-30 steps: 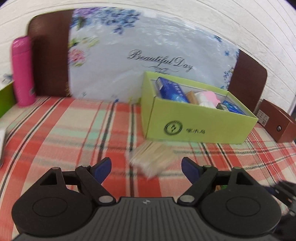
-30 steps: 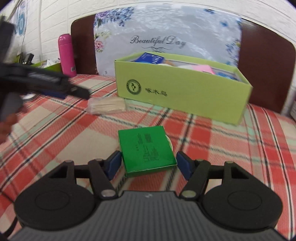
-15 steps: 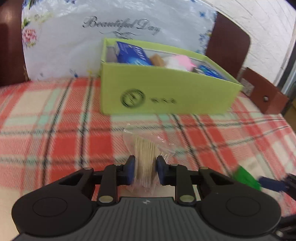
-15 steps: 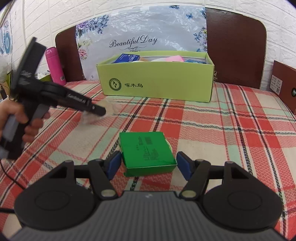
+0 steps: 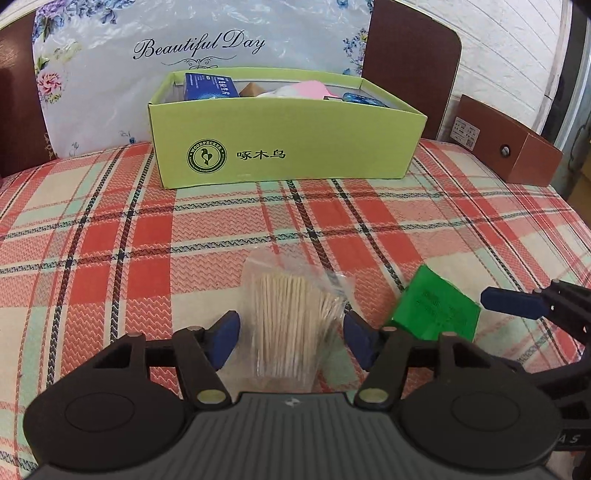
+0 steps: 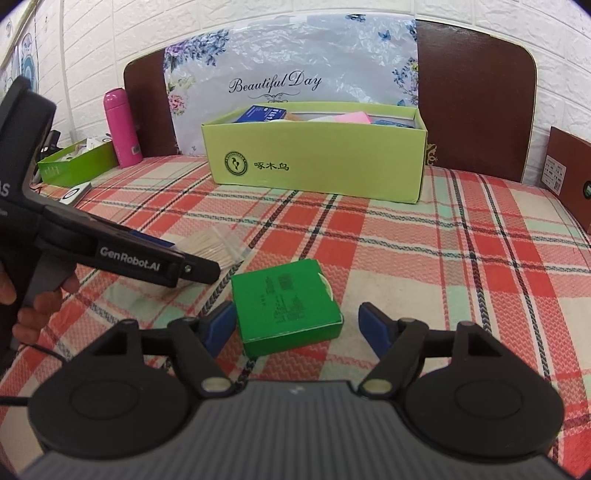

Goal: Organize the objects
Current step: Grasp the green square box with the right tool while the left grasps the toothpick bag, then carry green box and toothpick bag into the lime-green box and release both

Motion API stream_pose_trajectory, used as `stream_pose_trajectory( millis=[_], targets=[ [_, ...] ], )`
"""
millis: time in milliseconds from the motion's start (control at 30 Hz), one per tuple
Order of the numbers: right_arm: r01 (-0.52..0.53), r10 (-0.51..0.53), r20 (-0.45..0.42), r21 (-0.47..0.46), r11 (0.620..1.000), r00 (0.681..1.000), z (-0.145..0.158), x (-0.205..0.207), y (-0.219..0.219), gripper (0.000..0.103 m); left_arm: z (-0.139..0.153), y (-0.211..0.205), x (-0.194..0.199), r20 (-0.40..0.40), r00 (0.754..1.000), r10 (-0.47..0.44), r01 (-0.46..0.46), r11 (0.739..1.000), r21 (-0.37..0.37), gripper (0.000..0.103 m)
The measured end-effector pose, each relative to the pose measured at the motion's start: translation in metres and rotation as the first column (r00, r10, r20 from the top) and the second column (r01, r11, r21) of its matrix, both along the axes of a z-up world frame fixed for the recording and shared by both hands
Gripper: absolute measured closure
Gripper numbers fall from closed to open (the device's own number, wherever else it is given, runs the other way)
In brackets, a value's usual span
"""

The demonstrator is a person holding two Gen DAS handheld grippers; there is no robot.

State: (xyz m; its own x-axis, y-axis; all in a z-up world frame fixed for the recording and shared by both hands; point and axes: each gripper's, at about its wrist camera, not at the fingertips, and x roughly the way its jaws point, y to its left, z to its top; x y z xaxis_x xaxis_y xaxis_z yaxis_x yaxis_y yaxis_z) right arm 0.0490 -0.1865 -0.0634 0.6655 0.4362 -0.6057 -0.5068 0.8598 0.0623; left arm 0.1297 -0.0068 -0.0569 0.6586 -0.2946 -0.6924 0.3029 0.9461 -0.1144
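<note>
A red, cream and mint plaid cloth (image 5: 110, 236) covers the flat surface, backed by a dark brown board (image 6: 476, 96) and a white brick-pattern wall (image 6: 147, 26); a floral plastic sheet (image 5: 110, 74) lettered "Beautiful Day" leans against the board. A lime-green cardboard box (image 5: 288, 144) stands open at the rear, holding a blue packet (image 5: 208, 86) and something pink (image 5: 306, 90) — the other contents are hard to make out. The left gripper (image 5: 291, 341) hangs with its blue-padded jaws spread on either side of a clear bag of toothpicks (image 5: 291, 321), pads apart from the plastic. The right gripper (image 6: 297, 325) is likewise released, its jaws flanking a small glossy green box (image 6: 286, 299) lying flat on the cloth, just beside the bag. To the left sit a pink bottle (image 6: 120, 127), upright, and a second green carton (image 6: 77, 164); a brown box (image 5: 506, 147) rests at the right edge. In the right wrist view the left gripper's black body crosses in front of the toothpick bag, hiding part of it.
</note>
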Motion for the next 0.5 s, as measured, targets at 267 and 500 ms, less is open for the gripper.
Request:
stream_pose_trajectory(
  millis=[267, 500],
  targets=[
    [-0.109, 0.110, 0.018, -0.037, 0.993, 0.994, -0.0021, 0.0042, 0.0056, 0.030, 0.0002, -0.0062, -0.0028, 0.001, 1.000, 0.000, 0.000, 0.999, 0.032, 0.041],
    [-0.128, 0.129, 0.009, -0.026, 0.991, 0.992, -0.0006, 0.0078, 0.0038, 0.030, 0.0002, -0.0073, -0.0042, 0.003, 1.000, -0.004, 0.003, 0.999, 0.047, 0.041]
  ],
)
